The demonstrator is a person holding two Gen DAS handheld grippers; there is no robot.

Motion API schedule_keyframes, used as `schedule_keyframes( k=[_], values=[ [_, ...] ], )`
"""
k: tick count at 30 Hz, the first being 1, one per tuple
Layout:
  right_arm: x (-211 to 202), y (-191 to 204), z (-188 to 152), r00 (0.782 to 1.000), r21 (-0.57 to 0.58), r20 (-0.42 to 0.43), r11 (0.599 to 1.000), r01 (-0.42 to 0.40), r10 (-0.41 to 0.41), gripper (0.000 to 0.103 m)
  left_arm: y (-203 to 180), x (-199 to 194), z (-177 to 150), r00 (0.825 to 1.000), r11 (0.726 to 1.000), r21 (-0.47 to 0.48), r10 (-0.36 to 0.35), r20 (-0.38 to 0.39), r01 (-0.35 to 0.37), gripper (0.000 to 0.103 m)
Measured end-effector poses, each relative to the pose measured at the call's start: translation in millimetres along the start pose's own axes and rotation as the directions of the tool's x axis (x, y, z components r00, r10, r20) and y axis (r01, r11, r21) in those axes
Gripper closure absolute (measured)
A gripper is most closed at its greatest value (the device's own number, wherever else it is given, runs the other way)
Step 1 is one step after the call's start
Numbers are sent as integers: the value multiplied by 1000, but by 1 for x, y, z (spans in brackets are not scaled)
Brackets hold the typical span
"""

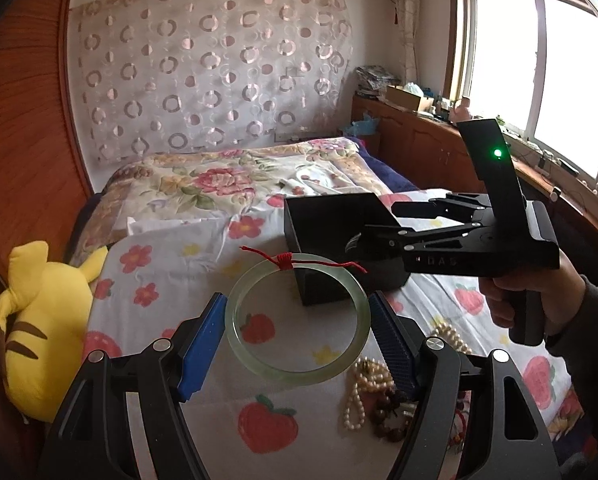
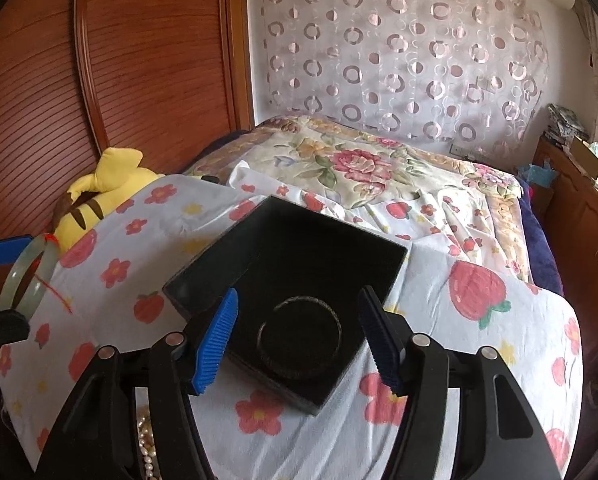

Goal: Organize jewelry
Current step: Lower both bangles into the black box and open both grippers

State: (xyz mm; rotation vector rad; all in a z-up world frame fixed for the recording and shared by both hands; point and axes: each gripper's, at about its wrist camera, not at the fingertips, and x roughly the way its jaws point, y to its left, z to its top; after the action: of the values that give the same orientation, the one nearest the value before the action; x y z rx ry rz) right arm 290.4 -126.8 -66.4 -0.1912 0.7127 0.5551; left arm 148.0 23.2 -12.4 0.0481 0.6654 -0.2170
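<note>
Nearest the left wrist camera, the left gripper (image 1: pixel 297 338) holds a pale green bangle (image 1: pixel 297 318) across its width, blue pads pressing on opposite sides of the ring, which hangs raised above the bedsheet (image 1: pixel 203 264). A red thread (image 1: pixel 285 259) is knotted at its top. Holding it by the rim probably keeps it flat for lowering into the box.

Just beneath, a pearl necklace (image 1: pixel 365 384) and a brown bead bracelet (image 1: pixel 391 412) lie heaped on the sheet, partly hidden by the gripper's finger.

Farther on, an open black box (image 2: pixel 299 280) sits on the sheet. A dark ring (image 2: pixel 300 330) lies inside it, hard to make out against the black lining. The right gripper (image 2: pixel 299 340) hovers over the box, jaws wide and empty.

Beyond lie a yellow plush toy (image 1: pixel 39 320), a floral quilt (image 2: pixel 339 160) and a patterned curtain (image 2: pixel 399 40).
</note>
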Motion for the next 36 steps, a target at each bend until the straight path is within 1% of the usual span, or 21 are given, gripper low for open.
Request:
schedule_keyframes(
  k=[5, 9, 13, 18, 22, 27, 31, 36],
  values=[
    [-12, -6, -1, 1000, 2, 19, 1000, 3, -3, 38, -5, 15, 16, 1000, 1000, 3, -11, 1, 11, 34],
    [-24, -18, -10, 1000, 13, 25, 1000, 18, -18, 38, -10, 31, 30, 1000, 1000, 3, -12, -2, 12, 34],
    [-39, -33, -22, 999, 34, 34, 999, 27, -28, 38, -12, 55, 44, 1000, 1000, -8, -14, -19, 14, 34],
    [-53, -40, -37, 998, 39, 45, 999, 32, -34, 38, -18, 88, 55, 998, 999, -25, -29, -57, 28, 34],
    [-63, -46, -51, 998, 49, 55, 998, 25, -28, 38, -29, 112, 61, 996, 1000, -15, -28, -86, 27, 34],
    [-71, -53, -64, 998, 62, 59, 998, 21, -25, 38, -38, 141, 65, 991, 1000, 5, 8, -135, -7, 34],
    [-76, -56, -77, 998, 70, 61, 997, 17, -21, 38, -40, 155, 66, 987, 1000, 11, 23, -157, -22, 34],
    [-75, -55, -88, 998, 78, 55, 997, 3, -7, 38, -44, 162, 62, 984, 999, 26, 39, -172, -35, 34]
  ],
)
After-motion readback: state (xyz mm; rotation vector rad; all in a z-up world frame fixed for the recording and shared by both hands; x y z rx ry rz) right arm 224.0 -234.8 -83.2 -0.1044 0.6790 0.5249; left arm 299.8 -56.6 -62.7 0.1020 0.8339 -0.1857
